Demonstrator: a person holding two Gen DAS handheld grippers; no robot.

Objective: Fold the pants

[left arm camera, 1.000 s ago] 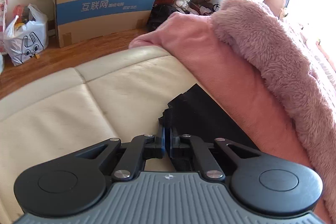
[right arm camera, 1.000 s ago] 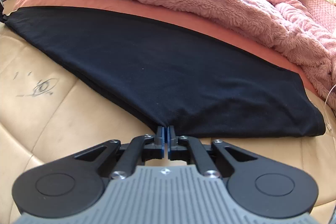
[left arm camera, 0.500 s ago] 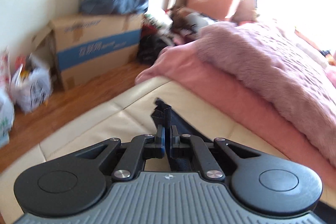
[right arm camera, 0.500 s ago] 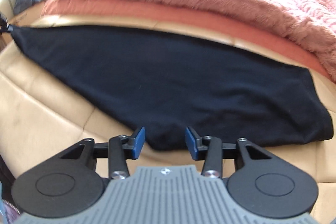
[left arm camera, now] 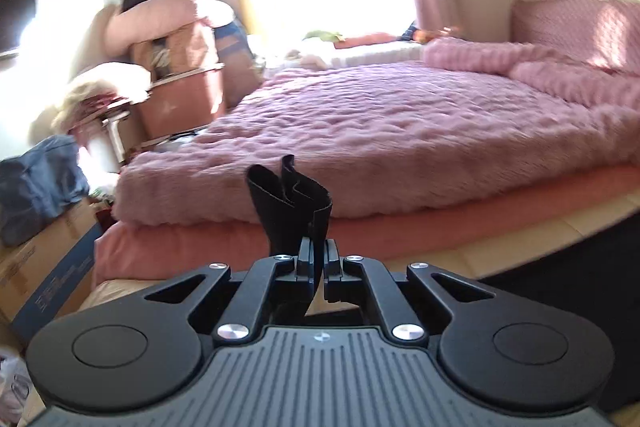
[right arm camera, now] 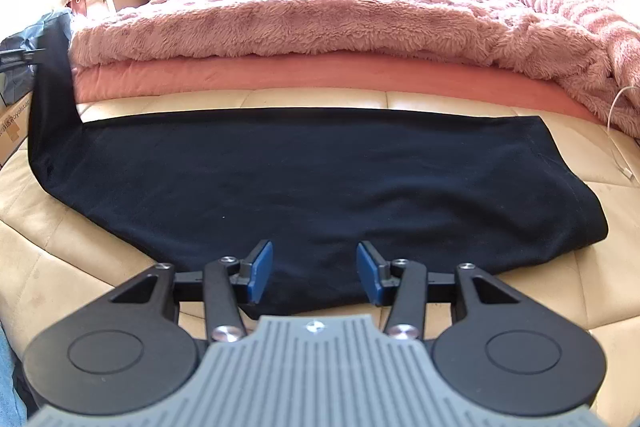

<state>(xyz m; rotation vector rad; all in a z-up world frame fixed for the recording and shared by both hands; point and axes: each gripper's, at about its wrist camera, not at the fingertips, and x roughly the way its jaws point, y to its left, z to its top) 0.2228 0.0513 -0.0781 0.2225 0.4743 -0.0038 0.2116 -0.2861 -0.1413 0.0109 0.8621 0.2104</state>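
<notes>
Black pants [right arm camera: 320, 179] lie flat across the cream leather bench [right arm camera: 500, 107] at the foot of the bed. Their left end [right arm camera: 50, 87] is lifted off the bench and rises at the far left of the right wrist view. My left gripper [left arm camera: 318, 263] is shut on that end, and a curl of black cloth [left arm camera: 292, 203] sticks up between its jaws. My right gripper [right arm camera: 315, 269] stands open just above the pants' near edge. Its blue pads [right arm camera: 262, 269] are apart and nothing is pinched between them.
A fluffy pink blanket [right arm camera: 320, 7] over a salmon sheet [right arm camera: 280, 71] borders the bench's far side. A white cable [right arm camera: 616, 131] trails at the right. Cardboard boxes [left arm camera: 48, 267], a blue bag [left arm camera: 36, 179] and piled storage stand left of the bed.
My right gripper opened, let go of the pants' near edge and drew back a little. My left gripper swung up and round with the pants' end, lifting it off the bench.
</notes>
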